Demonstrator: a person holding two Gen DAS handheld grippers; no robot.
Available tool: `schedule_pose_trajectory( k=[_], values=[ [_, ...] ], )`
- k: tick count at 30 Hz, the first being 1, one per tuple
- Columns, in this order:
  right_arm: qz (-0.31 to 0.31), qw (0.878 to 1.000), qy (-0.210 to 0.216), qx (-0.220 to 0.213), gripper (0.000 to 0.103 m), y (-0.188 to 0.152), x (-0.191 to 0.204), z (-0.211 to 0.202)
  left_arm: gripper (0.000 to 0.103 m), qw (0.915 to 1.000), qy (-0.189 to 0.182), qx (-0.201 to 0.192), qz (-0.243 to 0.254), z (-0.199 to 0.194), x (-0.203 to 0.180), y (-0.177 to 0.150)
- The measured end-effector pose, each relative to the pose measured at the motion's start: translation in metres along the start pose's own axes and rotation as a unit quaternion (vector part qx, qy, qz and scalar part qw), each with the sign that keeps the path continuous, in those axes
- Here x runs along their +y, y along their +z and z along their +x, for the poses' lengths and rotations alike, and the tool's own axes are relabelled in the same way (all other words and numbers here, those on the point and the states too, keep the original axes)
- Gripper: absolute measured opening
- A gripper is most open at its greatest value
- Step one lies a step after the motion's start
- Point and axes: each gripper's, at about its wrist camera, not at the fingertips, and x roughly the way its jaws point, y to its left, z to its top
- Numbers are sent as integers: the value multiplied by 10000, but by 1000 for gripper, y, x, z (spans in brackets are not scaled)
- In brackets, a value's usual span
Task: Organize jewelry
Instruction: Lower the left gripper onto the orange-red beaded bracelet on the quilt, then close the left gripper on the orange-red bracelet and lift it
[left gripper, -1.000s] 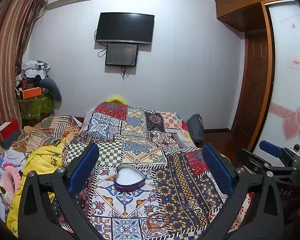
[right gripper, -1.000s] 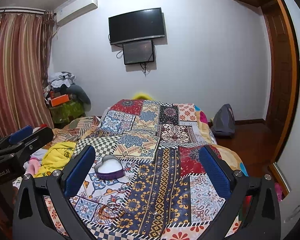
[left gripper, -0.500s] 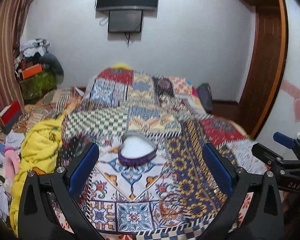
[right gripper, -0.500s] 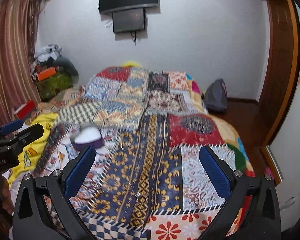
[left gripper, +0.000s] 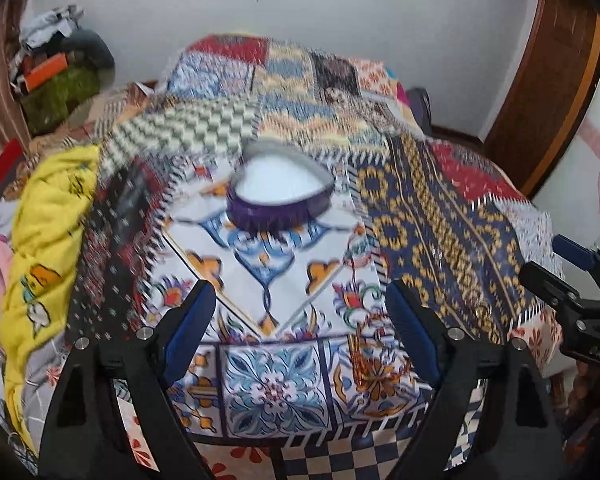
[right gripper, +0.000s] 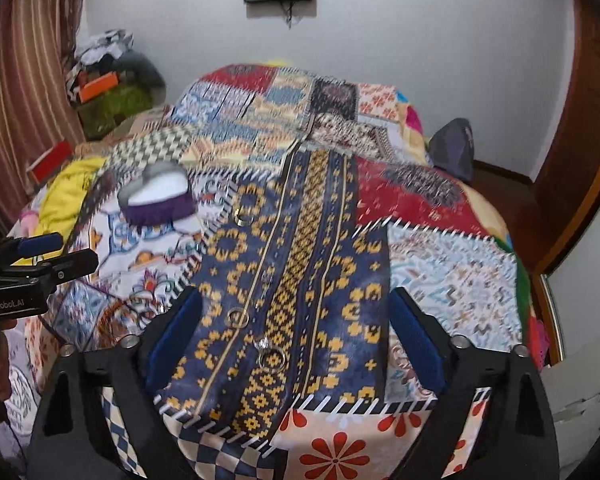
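A purple heart-shaped jewelry box (left gripper: 278, 194) with a white inside sits open on the patchwork bedspread; it also shows in the right wrist view (right gripper: 156, 198). Silver rings lie on the blue and yellow patch: one far (right gripper: 244, 220), one near (right gripper: 238, 317), one nearest (right gripper: 272, 360). A beaded bracelet (left gripper: 374, 334) lies on the white floral patch, also in the right wrist view (right gripper: 112, 316). My left gripper (left gripper: 300, 340) is open and empty, just short of the box. My right gripper (right gripper: 294, 340) is open and empty above the near rings.
A yellow blanket (left gripper: 48, 232) lies on the bed's left side. Clutter and a green box (left gripper: 60, 88) stand at the far left. A dark bag (right gripper: 454, 148) sits on the floor to the right, by a wooden door (left gripper: 548, 80).
Both grippers have tilted down and moved closer to the bed. The box and rings now appear larger and nearer. Both grippers stay open.
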Motion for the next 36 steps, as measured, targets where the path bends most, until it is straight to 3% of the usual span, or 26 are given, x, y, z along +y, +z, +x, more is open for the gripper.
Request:
schedule_pose_trajectory(
  k=[6, 12, 14, 18, 21, 28, 32, 36],
  values=[
    [-104, 9991, 248, 334, 69, -11, 2, 11, 74, 9989, -193, 378, 193, 17, -9, -12],
    [-97, 9977, 419, 533, 69, -15, 2, 19, 49, 9963, -375, 689, 358, 30, -17, -21],
    [-72, 9973, 457, 567, 66, -16, 0, 20, 45, 9959, -375, 716, 396, 33, -18, -23],
    [12, 9953, 653, 716, 46, -18, -3, 27, 40, 9956, -398, 727, 432, 36, -19, -26],
    [74, 9927, 772, 921, 38, -23, -3, 37, 39, 9954, -475, 735, 385, 39, -17, -29],
    [-8, 9932, 704, 931, 36, -26, 3, 40, 35, 9952, -459, 714, 488, 40, -19, -31],
    [-64, 9939, 647, 895, 34, -26, 5, 42, 23, 9954, -477, 714, 434, 43, -16, -28],
    [-30, 9945, 576, 873, 18, -25, 1, 45, 6, 9947, -668, 751, 234, 44, -9, -27]
  ],
)
